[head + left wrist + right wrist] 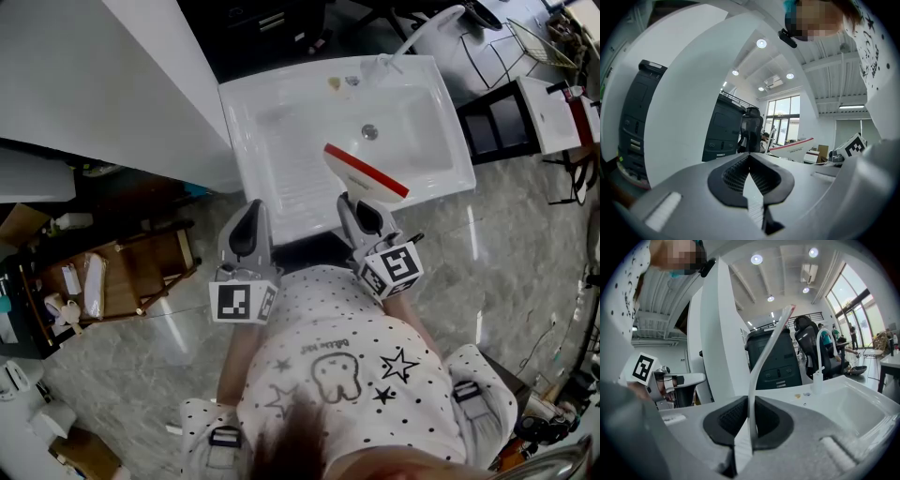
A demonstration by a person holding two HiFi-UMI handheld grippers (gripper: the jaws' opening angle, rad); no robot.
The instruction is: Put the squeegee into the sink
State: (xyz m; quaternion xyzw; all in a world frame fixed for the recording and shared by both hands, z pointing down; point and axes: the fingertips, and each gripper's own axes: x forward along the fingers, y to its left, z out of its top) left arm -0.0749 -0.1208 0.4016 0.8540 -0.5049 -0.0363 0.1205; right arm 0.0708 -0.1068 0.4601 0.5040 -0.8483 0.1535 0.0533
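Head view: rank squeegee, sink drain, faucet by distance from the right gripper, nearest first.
1. squeegee: clamped in the right gripper, blade over the front part of the sink.
2. drain: middle of the basin, just beyond the blade.
3. faucet: at the sink's far rim, toward the right.

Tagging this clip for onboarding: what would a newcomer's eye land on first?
First, the white squeegee with a red edge, clamped in the right gripper and held over the basin of the white sink in the upper middle of the head view. Next, the left gripper beside it, shut and empty, near the sink's front edge.
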